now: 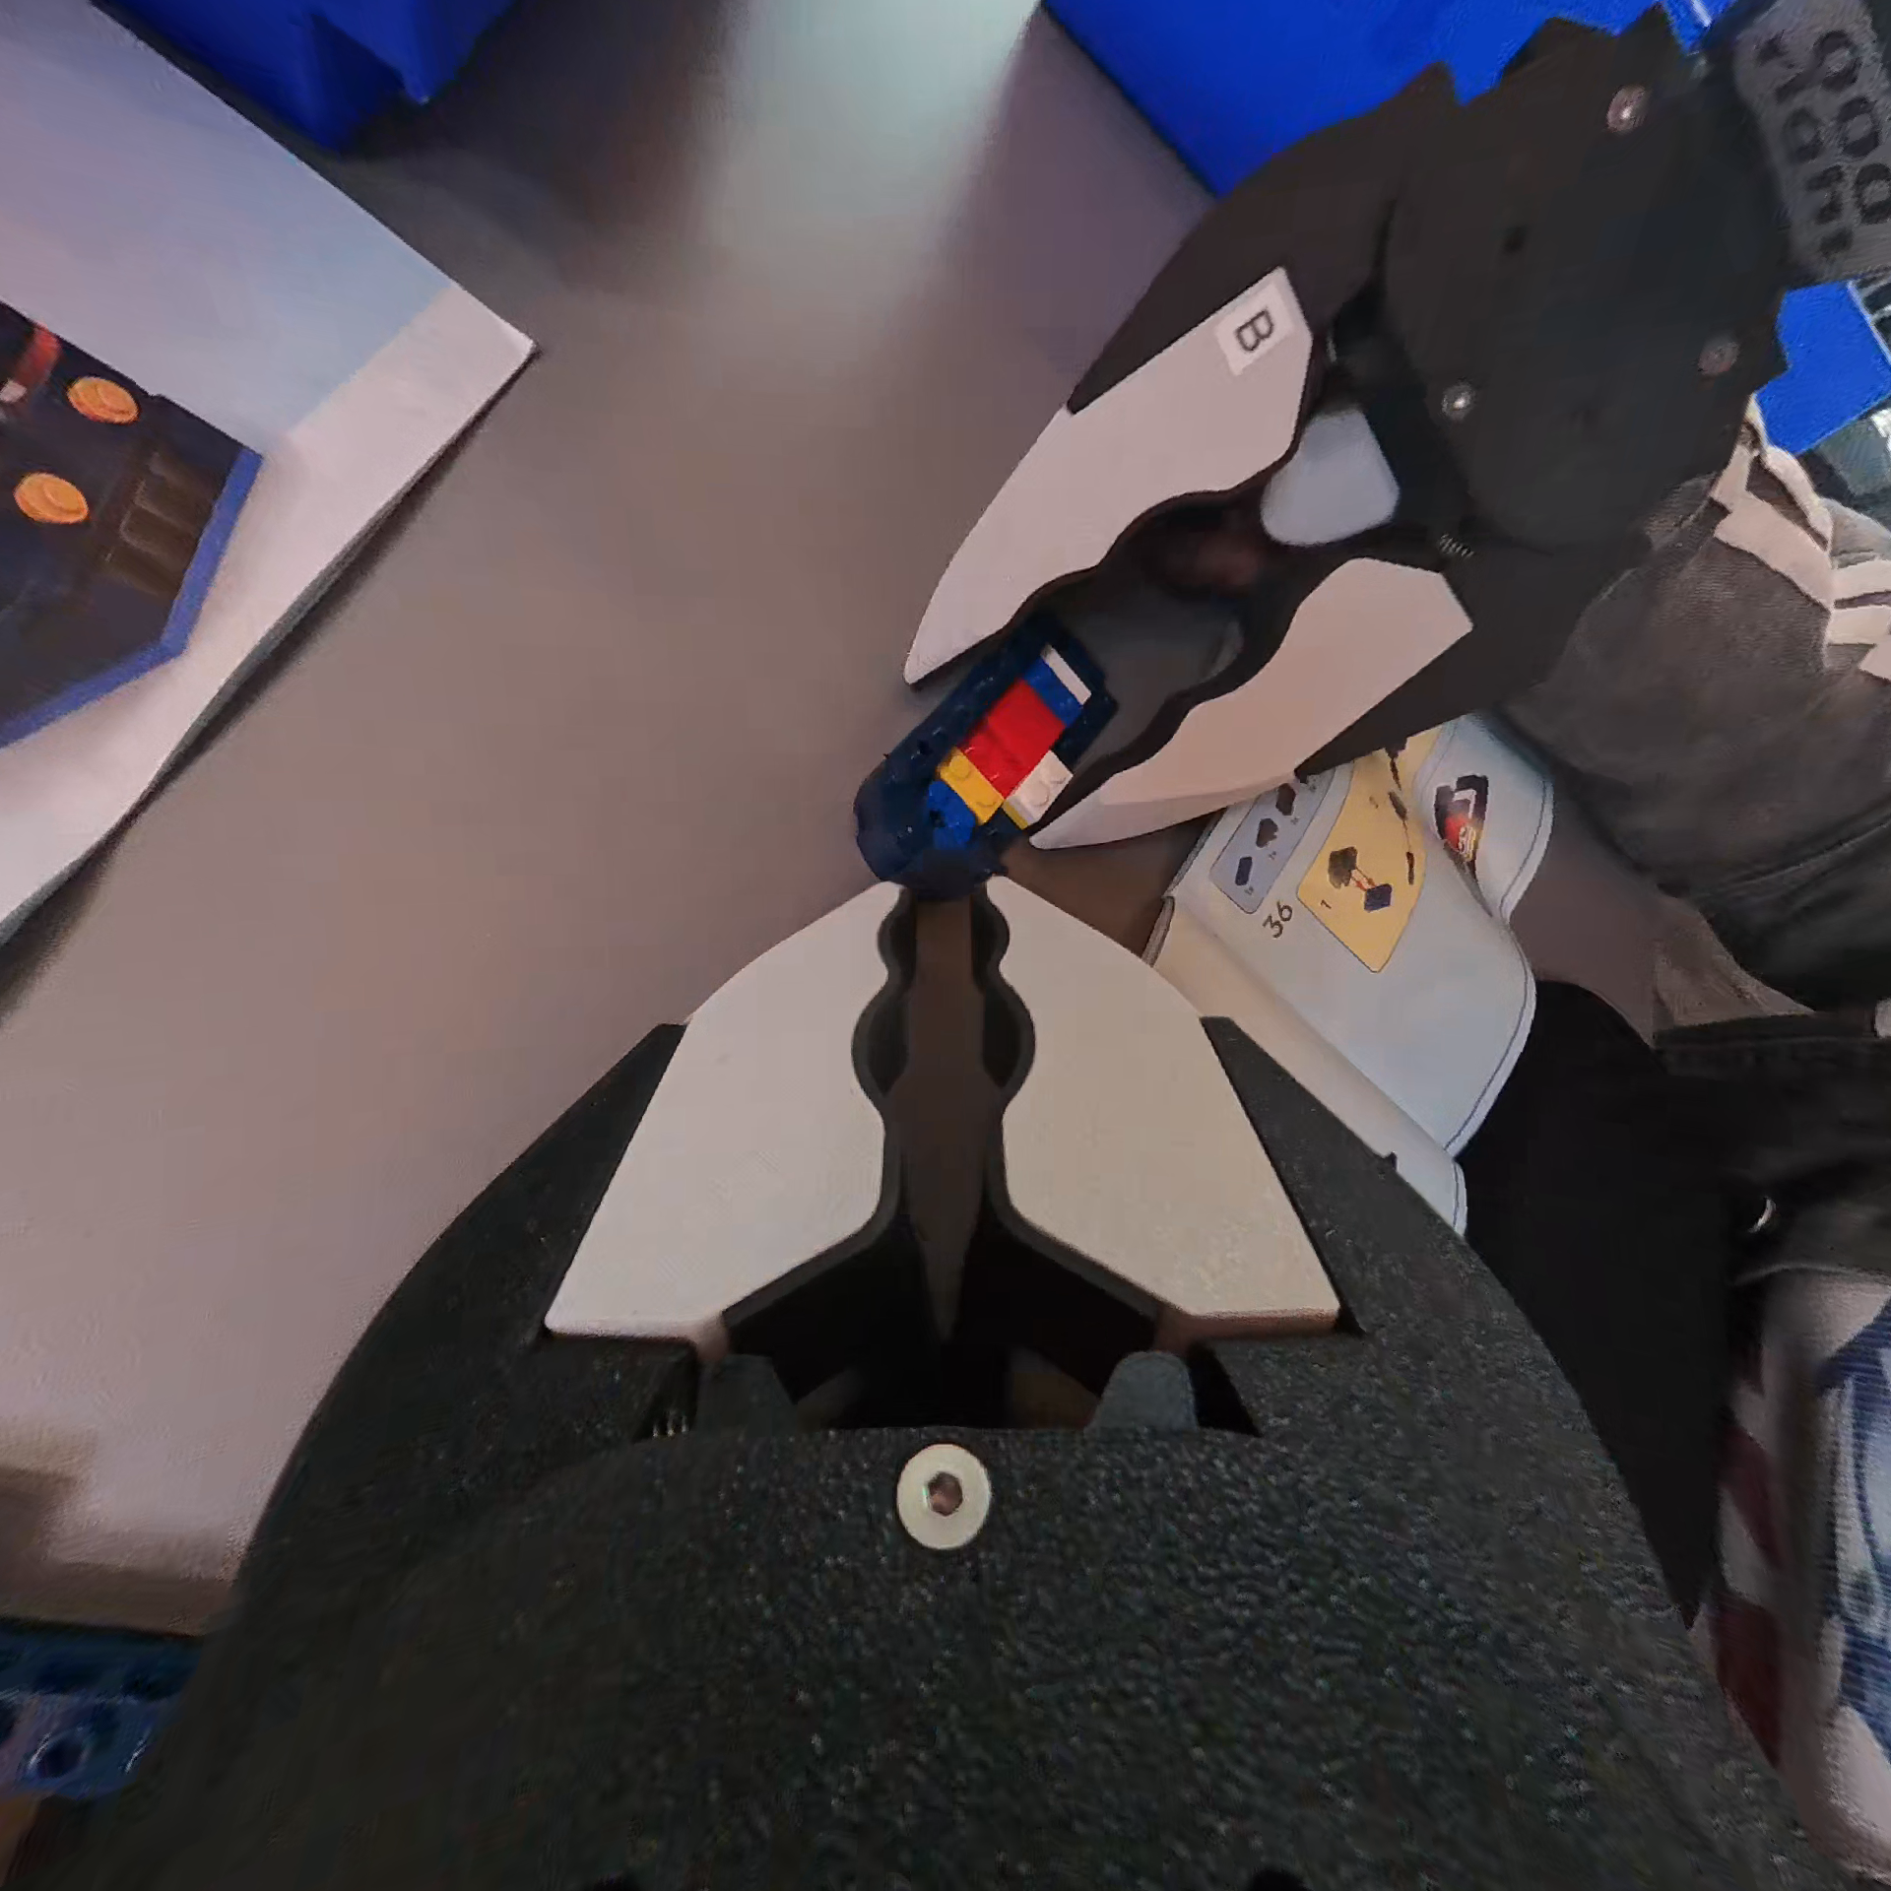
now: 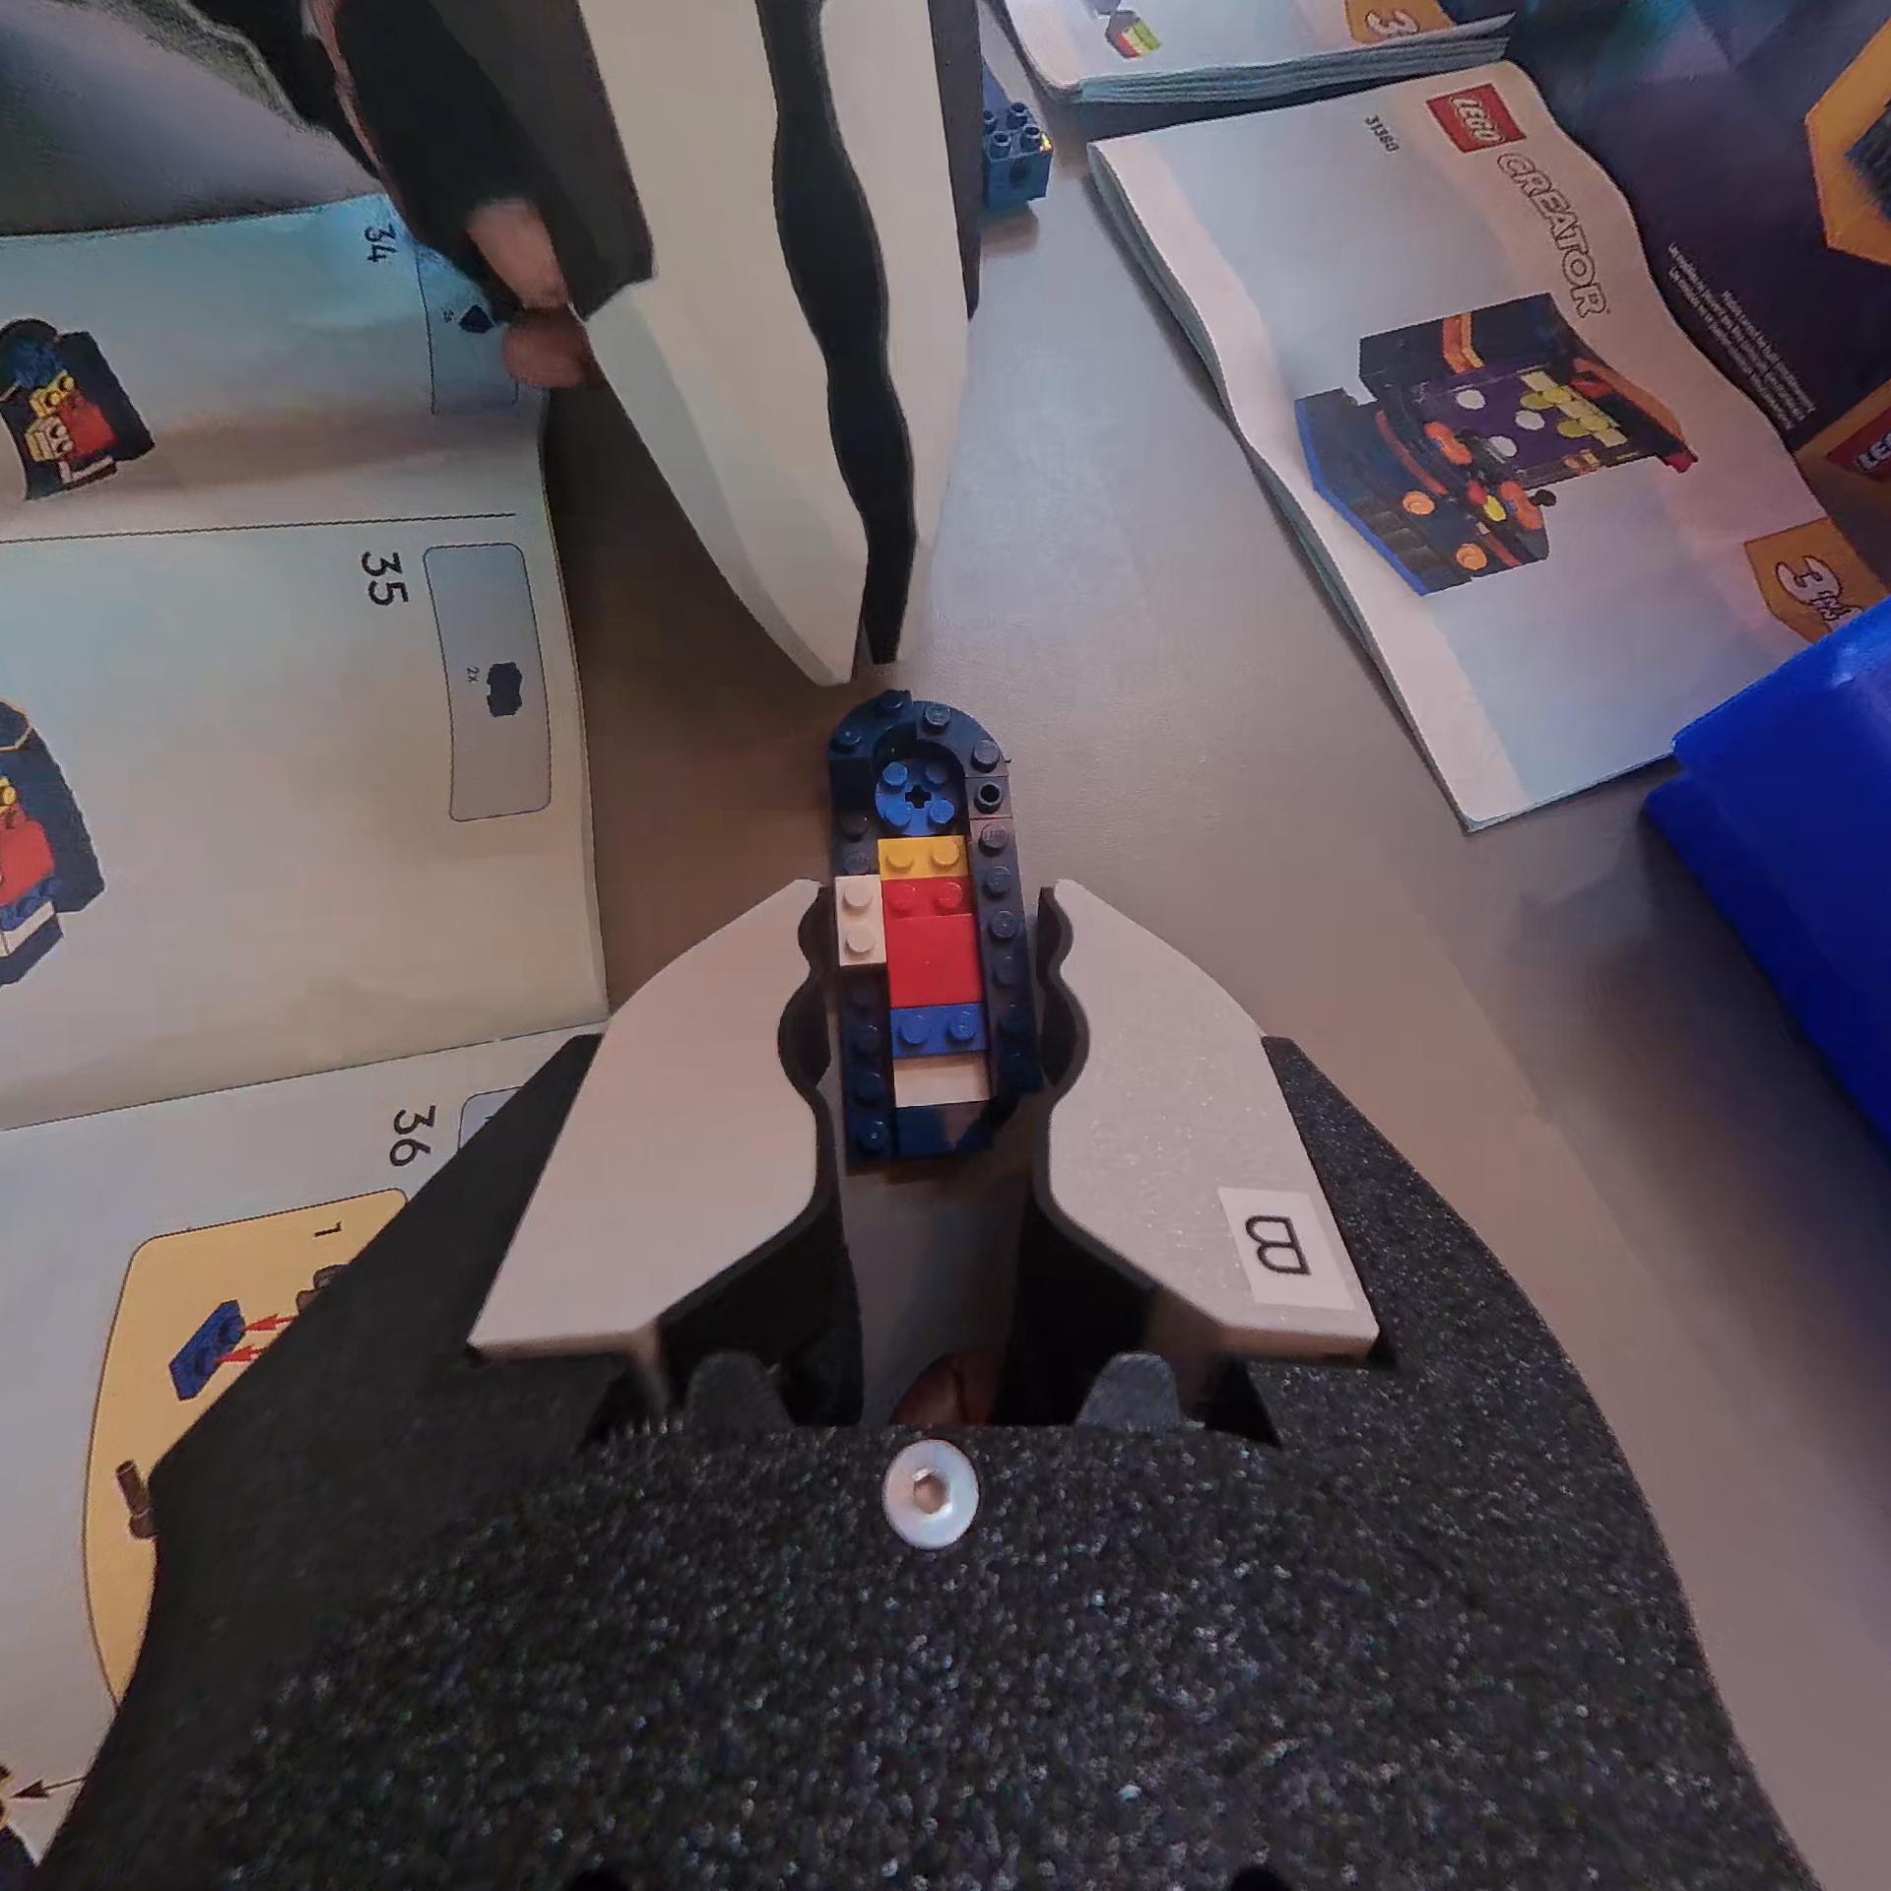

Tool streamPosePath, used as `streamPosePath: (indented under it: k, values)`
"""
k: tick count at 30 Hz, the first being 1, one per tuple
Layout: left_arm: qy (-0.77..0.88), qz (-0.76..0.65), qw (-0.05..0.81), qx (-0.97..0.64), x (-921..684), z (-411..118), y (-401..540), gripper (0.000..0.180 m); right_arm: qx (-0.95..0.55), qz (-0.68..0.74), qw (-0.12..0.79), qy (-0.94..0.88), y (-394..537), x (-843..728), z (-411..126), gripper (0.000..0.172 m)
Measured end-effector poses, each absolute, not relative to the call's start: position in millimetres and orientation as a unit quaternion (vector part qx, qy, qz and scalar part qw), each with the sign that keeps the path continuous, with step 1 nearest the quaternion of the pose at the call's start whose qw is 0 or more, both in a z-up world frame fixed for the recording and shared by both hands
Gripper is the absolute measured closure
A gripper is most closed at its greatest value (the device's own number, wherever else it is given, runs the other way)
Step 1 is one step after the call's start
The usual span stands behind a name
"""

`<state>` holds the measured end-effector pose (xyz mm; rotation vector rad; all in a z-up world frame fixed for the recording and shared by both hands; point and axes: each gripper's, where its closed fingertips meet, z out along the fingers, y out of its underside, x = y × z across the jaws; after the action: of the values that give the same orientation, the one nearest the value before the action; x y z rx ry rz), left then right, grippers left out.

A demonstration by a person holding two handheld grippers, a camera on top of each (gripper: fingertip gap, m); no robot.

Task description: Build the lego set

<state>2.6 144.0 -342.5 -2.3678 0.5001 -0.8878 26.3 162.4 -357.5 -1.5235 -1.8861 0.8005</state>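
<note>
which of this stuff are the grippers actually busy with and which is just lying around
In use:
- brick build, between the right gripper's fingers
- left gripper, tips at the build's rounded end
- open instruction booklet, right beside the build

Lying about:
- closed booklet
- loose blue brick
- blue bin

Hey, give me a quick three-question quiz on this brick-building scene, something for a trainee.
1. True or false: the brick model lies between the right gripper's jaws.
2. The round piece next to the yellow brick is: A red, B blue, C white.
3. Fill in: the left gripper has its tips nearest the model's ___ end.
Key: 1 true; 2 B; 3 rounded.
</note>
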Motion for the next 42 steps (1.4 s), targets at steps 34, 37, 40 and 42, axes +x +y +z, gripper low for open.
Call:
streamPosePath:
  k: [34,37,40,42]
  values:
    - [0.311,-0.274,0.28,-0.866,14,-348,146,0.172,-0.549,0.297,0.298,-0.722,156,23,-356,0.136]
    - [0.31,-0.27,0.271,-0.87,13,-349,145,0.171,-0.55,0.298,0.297,-0.722,156,23,-356,0.136]
    - [0.313,-0.27,0.268,-0.871,11,-350,144,0.17,-0.55,0.298,0.297,-0.722,156,23,-356,0.136]
    - [0.313,-0.272,0.271,-0.869,11,-348,143,0.17,-0.55,0.298,0.296,-0.722,156,22,-356,0.136]
